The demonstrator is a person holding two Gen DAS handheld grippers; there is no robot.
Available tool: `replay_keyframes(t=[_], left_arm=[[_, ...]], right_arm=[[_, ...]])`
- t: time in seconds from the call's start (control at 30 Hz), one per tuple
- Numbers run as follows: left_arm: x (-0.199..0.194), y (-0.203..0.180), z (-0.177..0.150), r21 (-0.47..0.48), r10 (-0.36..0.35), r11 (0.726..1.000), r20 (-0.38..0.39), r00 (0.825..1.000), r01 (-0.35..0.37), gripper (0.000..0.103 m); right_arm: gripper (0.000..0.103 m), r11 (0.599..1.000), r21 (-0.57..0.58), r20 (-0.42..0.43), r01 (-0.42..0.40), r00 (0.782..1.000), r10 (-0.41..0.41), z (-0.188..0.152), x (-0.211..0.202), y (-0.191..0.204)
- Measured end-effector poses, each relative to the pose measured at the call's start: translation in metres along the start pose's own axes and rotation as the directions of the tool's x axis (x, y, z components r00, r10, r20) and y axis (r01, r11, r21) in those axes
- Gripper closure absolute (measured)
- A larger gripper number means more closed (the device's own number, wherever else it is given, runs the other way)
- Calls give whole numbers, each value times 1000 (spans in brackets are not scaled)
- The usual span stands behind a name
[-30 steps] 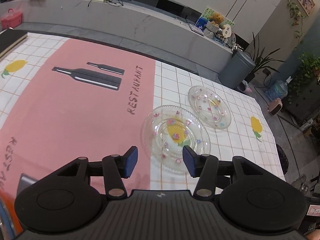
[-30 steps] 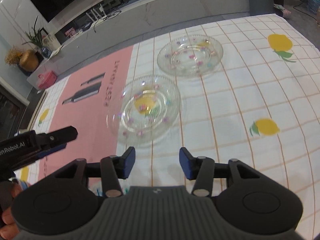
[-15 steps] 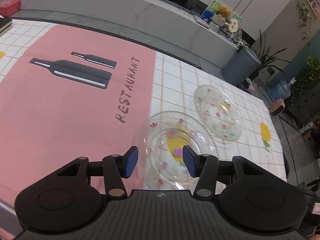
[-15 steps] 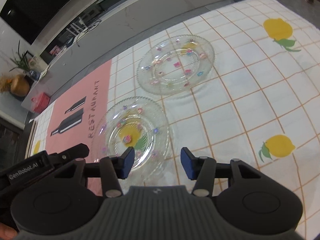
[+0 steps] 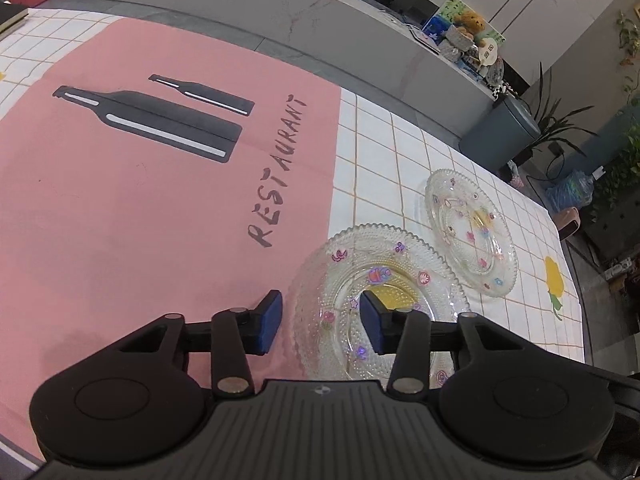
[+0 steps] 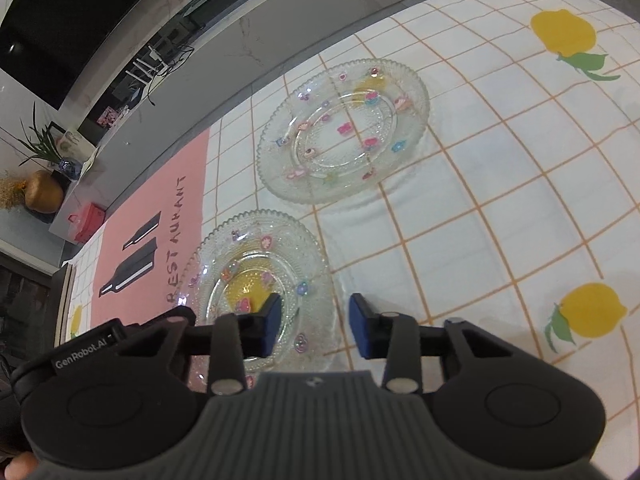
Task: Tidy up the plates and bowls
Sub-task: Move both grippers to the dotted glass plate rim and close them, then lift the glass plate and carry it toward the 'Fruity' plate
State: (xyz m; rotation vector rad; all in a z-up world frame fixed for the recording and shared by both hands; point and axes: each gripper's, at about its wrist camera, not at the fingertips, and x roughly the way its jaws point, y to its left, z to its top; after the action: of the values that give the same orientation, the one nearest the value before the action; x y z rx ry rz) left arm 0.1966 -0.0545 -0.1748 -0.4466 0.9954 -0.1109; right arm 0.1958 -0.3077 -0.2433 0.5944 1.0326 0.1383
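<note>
Probably a home dining area: tablecloth [image 5: 380, 152], marble counter [image 5: 280, 12], houseplants [image 5: 560, 120].

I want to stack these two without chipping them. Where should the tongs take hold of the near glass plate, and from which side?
Probably at the raised scalloped rim of the near glass plate, pinching one finger inside and one outside. It lies flat on the tablecloth, so only the upturned edge offers purchase. Both open tongs, left and right, already straddle its near rim on opposite sides; come in low from there.

pink RESTAURANT mat [image 5: 160, 184] on checked lemon-print tablecloth [image 6: 500, 208]; red box [image 6: 86, 222], gold vase [image 6: 43, 197] on grey counter behind; grey bin [image 5: 500, 132], teddy bear [image 5: 468, 20] far right
</note>
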Motion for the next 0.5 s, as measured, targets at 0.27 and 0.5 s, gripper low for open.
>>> replay_keyframes(t=[0.27,0.5], left_arm=[[2,2,1,-11,13,1000,4,1000,-13,82],[1,-2,2,12,47,999,0,999,-47,89]], right_arm=[[89,1000,-15,11,8,1000,-8,-1,2,-1],[94,999,-22,1,27,1000,-27,-1,2,0]])
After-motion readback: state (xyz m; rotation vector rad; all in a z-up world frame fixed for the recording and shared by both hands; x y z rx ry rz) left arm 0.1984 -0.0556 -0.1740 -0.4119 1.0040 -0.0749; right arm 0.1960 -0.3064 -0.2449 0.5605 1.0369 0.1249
